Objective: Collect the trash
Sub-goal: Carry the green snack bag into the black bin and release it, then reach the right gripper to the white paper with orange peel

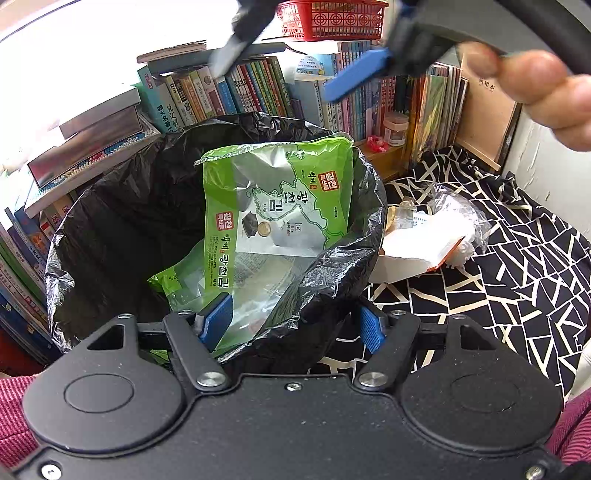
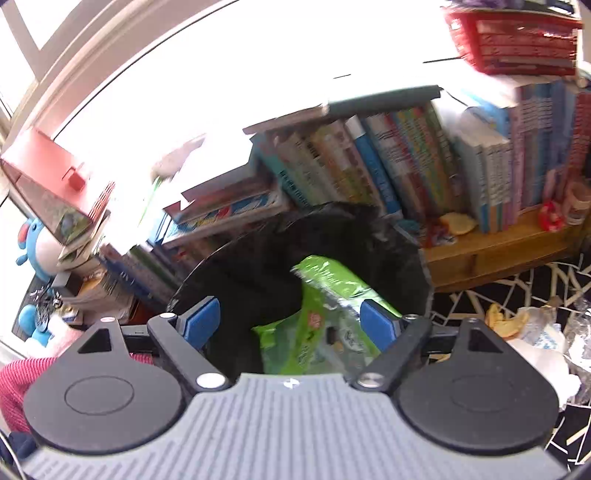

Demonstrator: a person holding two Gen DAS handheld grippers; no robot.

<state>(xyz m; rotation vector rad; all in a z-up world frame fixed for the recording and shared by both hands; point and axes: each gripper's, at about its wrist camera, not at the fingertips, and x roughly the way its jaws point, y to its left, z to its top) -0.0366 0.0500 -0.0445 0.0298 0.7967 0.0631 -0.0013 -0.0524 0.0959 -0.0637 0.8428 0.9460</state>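
Left gripper (image 1: pixel 291 325): nearest the lens, at the near rim of the black bin bag (image 1: pixel 110 221); its blue pads stand part-way apart, with the bag's crumpled edge and the lower end of the green seaweed wrapper (image 1: pixel 277 199) between them. The left pad looks to touch the wrapper, but whether either pad presses on anything I cannot tell from this angle.

Green seaweed wrapper: inside the bag's mouth, leaning against its right side, top edge up at the rim, silver foil showing at the torn end.

Black bin bag: open wide, its dark inside bare on the left half.

Other trash (image 1: pixel 424 236): a white carton and clear crinkled plastic lying on the black-and-white patterned cloth (image 1: pixel 517 266), just right of the bag.

Right gripper (image 1: pixel 295 70): above the bag's far side, blurred in the left wrist view, held by a hand (image 1: pixel 546 92); fingers spread wide with nothing between them. In its own view the wrapper (image 2: pixel 317 317) lies below, apart from the pads.

Bookshelf (image 1: pixel 258 92): behind the bag, rows of upright books.

Red basket (image 1: pixel 332 18): on top of the books, farthest back.
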